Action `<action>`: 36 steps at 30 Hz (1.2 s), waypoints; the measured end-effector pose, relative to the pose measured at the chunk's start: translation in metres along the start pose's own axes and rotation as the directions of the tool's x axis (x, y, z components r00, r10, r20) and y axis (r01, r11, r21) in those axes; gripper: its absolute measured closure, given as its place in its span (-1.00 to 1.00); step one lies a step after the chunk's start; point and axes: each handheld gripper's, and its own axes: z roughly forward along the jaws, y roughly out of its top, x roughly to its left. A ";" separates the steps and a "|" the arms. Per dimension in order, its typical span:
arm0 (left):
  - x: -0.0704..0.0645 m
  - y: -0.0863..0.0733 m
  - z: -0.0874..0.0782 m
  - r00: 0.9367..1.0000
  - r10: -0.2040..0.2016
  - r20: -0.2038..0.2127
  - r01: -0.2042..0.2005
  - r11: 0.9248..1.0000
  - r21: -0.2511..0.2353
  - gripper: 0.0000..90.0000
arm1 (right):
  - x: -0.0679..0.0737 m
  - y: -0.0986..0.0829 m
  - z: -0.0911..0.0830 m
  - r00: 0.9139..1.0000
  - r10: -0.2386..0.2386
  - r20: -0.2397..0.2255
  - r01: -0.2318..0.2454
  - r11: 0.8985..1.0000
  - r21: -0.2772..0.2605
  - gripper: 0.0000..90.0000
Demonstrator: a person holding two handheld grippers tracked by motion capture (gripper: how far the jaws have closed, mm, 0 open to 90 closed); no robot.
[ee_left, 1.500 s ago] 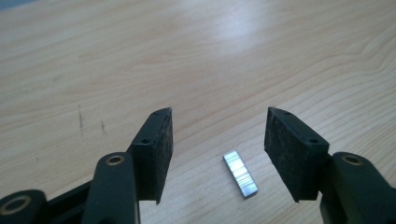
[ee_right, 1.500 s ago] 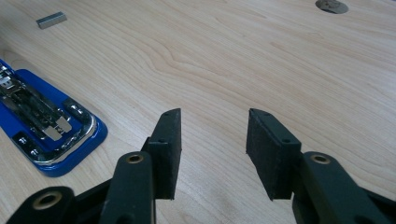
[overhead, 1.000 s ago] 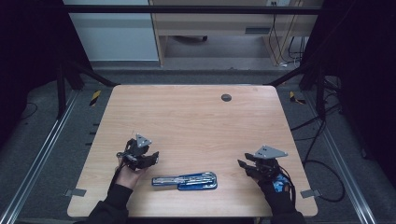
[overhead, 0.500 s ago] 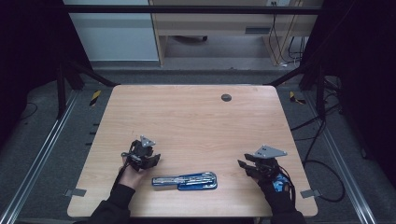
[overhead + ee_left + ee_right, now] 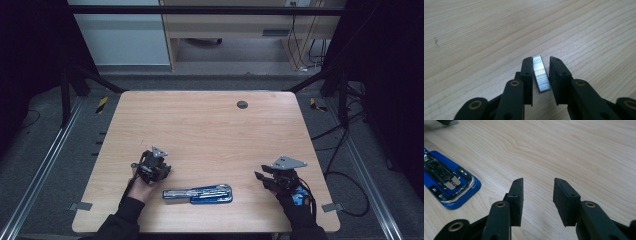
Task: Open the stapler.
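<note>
High view: we saw the left gripper [image 5: 151, 167] at the near left of the wooden counter [image 5: 210, 130], just beside the left end of an opened blue stapler [image 5: 198, 194] lying flat near the front edge. Left gripper view: its jaws stood narrow around a strip of staples [image 5: 540, 73]; the strip leaned against the left jaw, with a slight gap at the right jaw, so we could not tell whether it was firmly clamped or resting on the counter. The right gripper [image 5: 274, 177] hovered at the near right, well apart from the stapler. Right gripper view: its jaws stood wide and held nothing [image 5: 537, 200], with the stapler's blue end [image 5: 451, 186] at the left.
</note>
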 end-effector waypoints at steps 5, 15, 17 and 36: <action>0.001 0.000 -0.001 1.000 0.026 0.012 -0.026 1.000 0.007 0.70 | 0.000 0.000 0.000 1.000 0.000 -0.001 0.000 1.000 0.000 0.35; 0.006 0.001 -0.007 0.997 0.066 0.031 -0.066 0.998 0.008 0.47 | 0.000 0.000 0.000 1.000 -0.001 -0.003 0.001 1.000 0.002 0.36; 0.008 0.002 -0.010 0.997 0.068 0.038 -0.067 0.998 -0.007 0.45 | 0.000 0.000 0.000 1.000 -0.001 -0.002 0.001 1.000 0.001 0.36; 0.012 0.010 -0.001 0.990 0.103 0.097 -0.107 0.994 0.035 0.61 | 0.000 0.000 0.000 1.000 0.000 -0.006 0.001 1.000 0.007 0.40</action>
